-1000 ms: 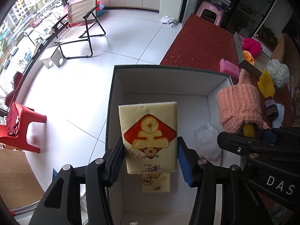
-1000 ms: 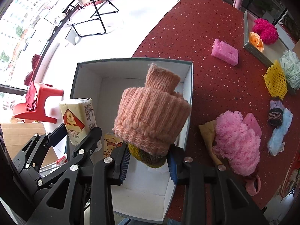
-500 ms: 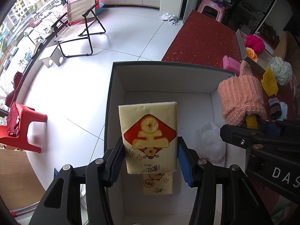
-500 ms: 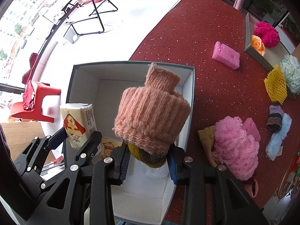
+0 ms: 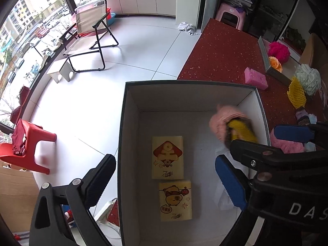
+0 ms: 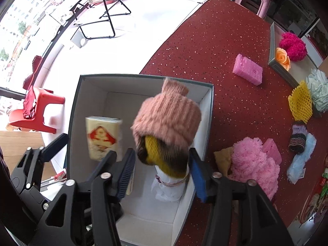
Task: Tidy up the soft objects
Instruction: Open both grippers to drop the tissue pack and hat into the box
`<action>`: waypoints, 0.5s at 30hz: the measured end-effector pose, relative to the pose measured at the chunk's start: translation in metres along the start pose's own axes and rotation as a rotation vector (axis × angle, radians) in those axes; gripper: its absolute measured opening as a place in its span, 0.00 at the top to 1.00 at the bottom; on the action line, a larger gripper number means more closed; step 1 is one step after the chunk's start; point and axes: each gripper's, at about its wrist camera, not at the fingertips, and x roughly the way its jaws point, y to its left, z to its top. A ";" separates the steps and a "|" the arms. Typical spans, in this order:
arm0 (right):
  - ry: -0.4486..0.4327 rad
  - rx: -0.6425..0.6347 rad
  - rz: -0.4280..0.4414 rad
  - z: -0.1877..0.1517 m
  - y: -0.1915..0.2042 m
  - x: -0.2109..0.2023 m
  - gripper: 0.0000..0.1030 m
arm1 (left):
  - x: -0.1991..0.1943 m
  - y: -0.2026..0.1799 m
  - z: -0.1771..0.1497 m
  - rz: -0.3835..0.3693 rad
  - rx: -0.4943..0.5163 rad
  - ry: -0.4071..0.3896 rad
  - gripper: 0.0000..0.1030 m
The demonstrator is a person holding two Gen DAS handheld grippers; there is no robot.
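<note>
A white-lined box [image 5: 184, 83] [image 6: 143, 75] stands at the edge of the red table. My left gripper [image 5: 166, 180] hangs over it with its jaws opening wide. The yellow tissue pack [image 5: 167, 160] [image 6: 102, 137] with a red diamond print is free of the pads and low in the box, above a second tissue pack [image 5: 175, 199]. My right gripper [image 6: 162, 174] is over the box's right side, jaws opening. The pink knit hat [image 6: 166, 119] [image 5: 227, 121], with a yellow lining, is blurred between them and the pads do not press it.
A white wrapped bundle [image 6: 168, 184] lies in the box under the hat. On the red tabletop [image 6: 225, 41] lie a pink sponge [image 6: 248, 69], a fluffy pink piece [image 6: 254, 162], a yellow foam net [image 6: 301, 102] and more soft items. White floor lies left of the box.
Both grippers have opened. The tissue pack has dropped from the left gripper down into the box, and the pink hat has slipped out of the right gripper's pads and sunk lower.
</note>
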 end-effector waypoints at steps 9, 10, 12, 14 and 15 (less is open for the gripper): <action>-0.053 0.031 -0.019 -0.006 -0.013 -0.018 0.07 | 0.005 -0.007 -0.001 -0.015 0.010 0.064 0.01; -0.058 0.041 -0.021 -0.010 -0.016 -0.020 0.07 | 0.006 -0.008 -0.003 -0.024 0.005 0.080 0.01; -0.066 0.063 -0.027 -0.016 -0.028 -0.024 0.07 | 0.008 -0.010 -0.005 -0.048 -0.001 0.104 0.01; -0.067 0.091 -0.027 -0.024 -0.041 -0.026 0.07 | 0.007 -0.015 -0.009 -0.058 0.009 0.111 0.01; -0.064 0.112 -0.026 -0.029 -0.051 -0.027 0.07 | 0.006 -0.018 -0.011 -0.050 0.020 0.109 0.01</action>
